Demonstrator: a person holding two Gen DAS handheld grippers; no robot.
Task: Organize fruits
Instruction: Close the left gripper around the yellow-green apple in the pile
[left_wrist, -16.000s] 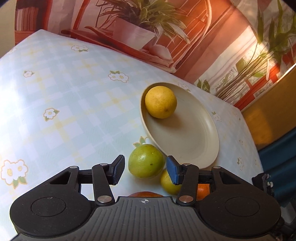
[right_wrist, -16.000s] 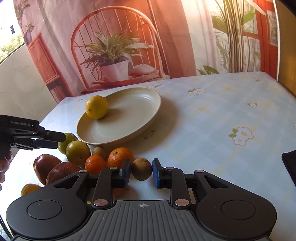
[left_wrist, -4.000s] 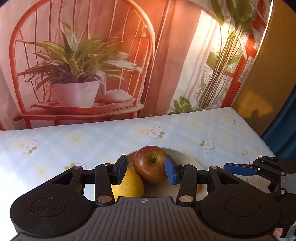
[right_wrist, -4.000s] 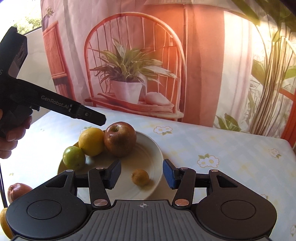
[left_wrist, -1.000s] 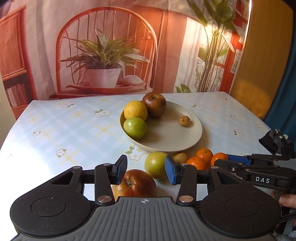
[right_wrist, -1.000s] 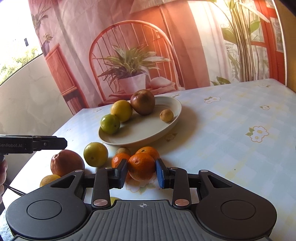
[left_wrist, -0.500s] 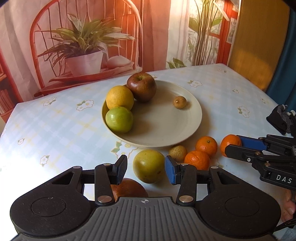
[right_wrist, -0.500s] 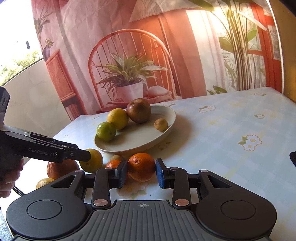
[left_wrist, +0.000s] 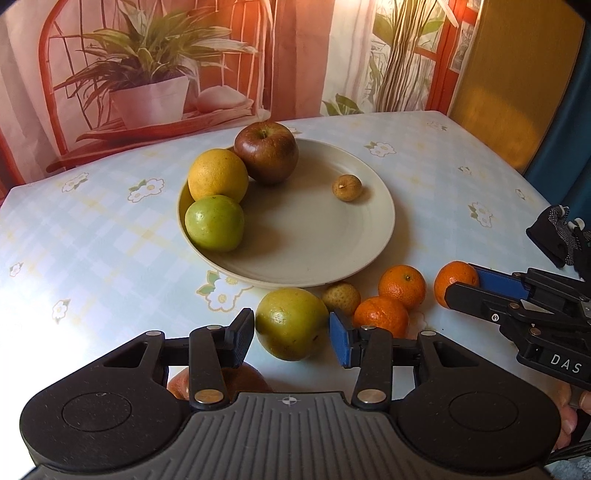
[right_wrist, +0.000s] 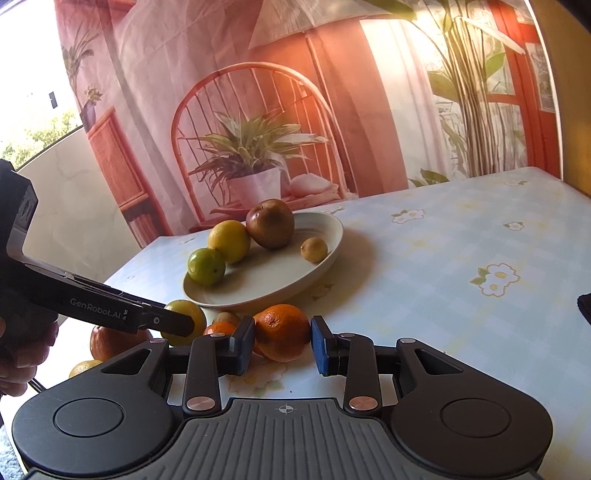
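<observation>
Four fruits (left_wrist: 218, 223) on beige plate (left_wrist: 314, 258)

Matt cream plate (left_wrist: 369, 236), dimpled orange (right_wrist: 282, 330), smooth printed tablecloth (left_wrist: 92, 236)

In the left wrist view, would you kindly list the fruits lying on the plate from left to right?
Green apple → yellow citrus → red apple → small brown fruit, all on the plate.

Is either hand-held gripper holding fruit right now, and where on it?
Right hand-held gripper clamps an orange by its sides. Left hand-held gripper straddles a green-yellow fruit; contact unclear.
</observation>
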